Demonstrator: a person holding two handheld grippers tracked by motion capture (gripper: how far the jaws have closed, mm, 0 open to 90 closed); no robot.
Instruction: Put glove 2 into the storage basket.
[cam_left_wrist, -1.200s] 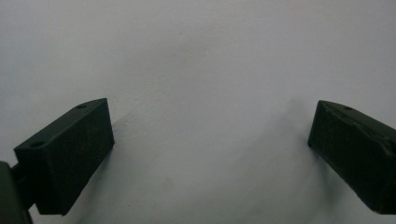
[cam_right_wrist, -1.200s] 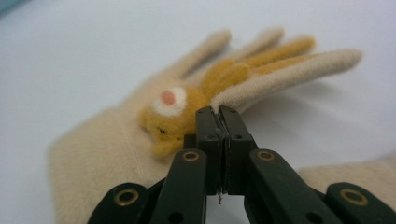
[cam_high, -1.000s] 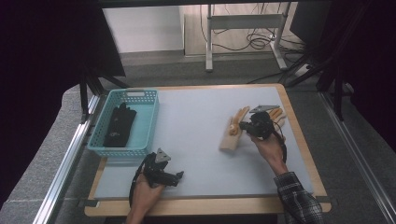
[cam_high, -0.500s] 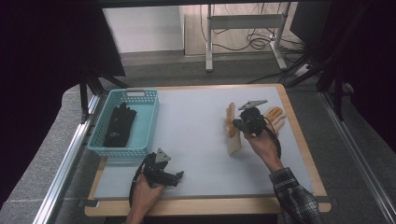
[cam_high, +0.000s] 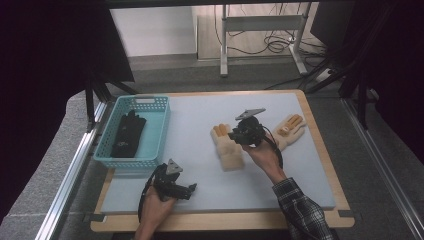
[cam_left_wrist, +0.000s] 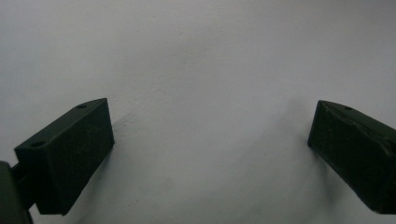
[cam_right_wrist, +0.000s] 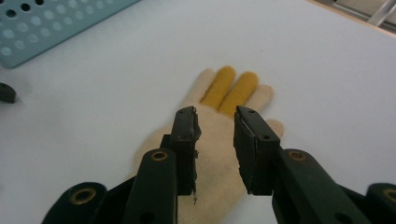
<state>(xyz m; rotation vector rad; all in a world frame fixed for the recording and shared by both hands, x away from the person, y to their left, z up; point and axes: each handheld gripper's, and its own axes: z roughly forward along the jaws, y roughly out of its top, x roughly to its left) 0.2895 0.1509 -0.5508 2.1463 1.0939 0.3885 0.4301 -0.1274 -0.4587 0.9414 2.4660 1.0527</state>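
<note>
A cream glove with orange fingers (cam_high: 227, 147) lies flat at the middle of the grey mat (cam_high: 200, 120). In the right gripper view the same glove (cam_right_wrist: 224, 88) lies palm down, fingers pointing away. My right gripper (cam_high: 239, 134) hovers over its cuff end; its jaws (cam_right_wrist: 215, 121) have just been opening and stand a little apart, pinching nothing. A second cream glove (cam_high: 288, 127) lies to the right of that hand. My left gripper (cam_high: 186, 190) rests near the front edge, jaws (cam_left_wrist: 210, 112) wide open over bare mat.
A teal basket (cam_high: 150, 107) stands at the left of the table with black gloves (cam_high: 127, 132) in it; its perforated corner (cam_right_wrist: 46, 23) is in the right gripper view. The wooden table edge (cam_high: 320, 145) runs along the right side.
The right hand moved left from the right side toward the centre, dragging one cream glove along. Its jaws went from shut to slightly apart, and the glove now lies flat.
</note>
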